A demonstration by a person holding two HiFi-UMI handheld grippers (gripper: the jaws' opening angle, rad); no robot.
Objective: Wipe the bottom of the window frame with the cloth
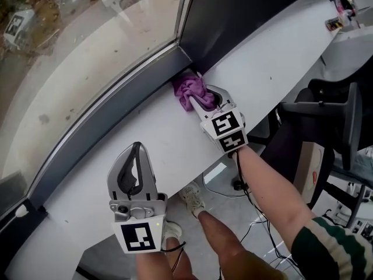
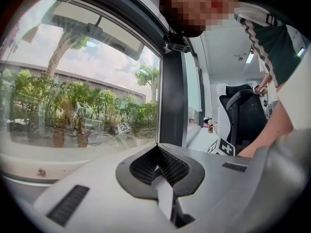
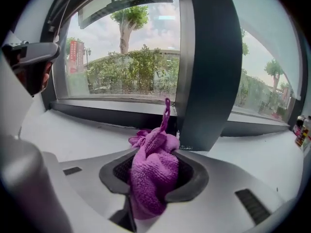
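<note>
A purple cloth [image 1: 189, 89] is bunched against the dark bottom rail of the window frame [image 1: 105, 107], right by the vertical post [image 1: 233, 16]. My right gripper [image 1: 205, 98] is shut on the cloth and holds it low over the white sill [image 1: 169, 133]. In the right gripper view the cloth [image 3: 153, 174] fills the jaws, with a loop sticking up toward the bottom rail [image 3: 112, 113] and post [image 3: 204, 67]. My left gripper [image 1: 136, 151] hovers over the sill's near part, jaws together and holding nothing. The left gripper [image 2: 158, 149] faces the glass.
An office chair [image 1: 332, 115] stands to the right of the sill. Small bottles [image 1: 341, 13] sit at the sill's far right end. Below the sill edge are the person's legs, a shoe [image 1: 191, 196] and cables on the floor [image 1: 256, 220].
</note>
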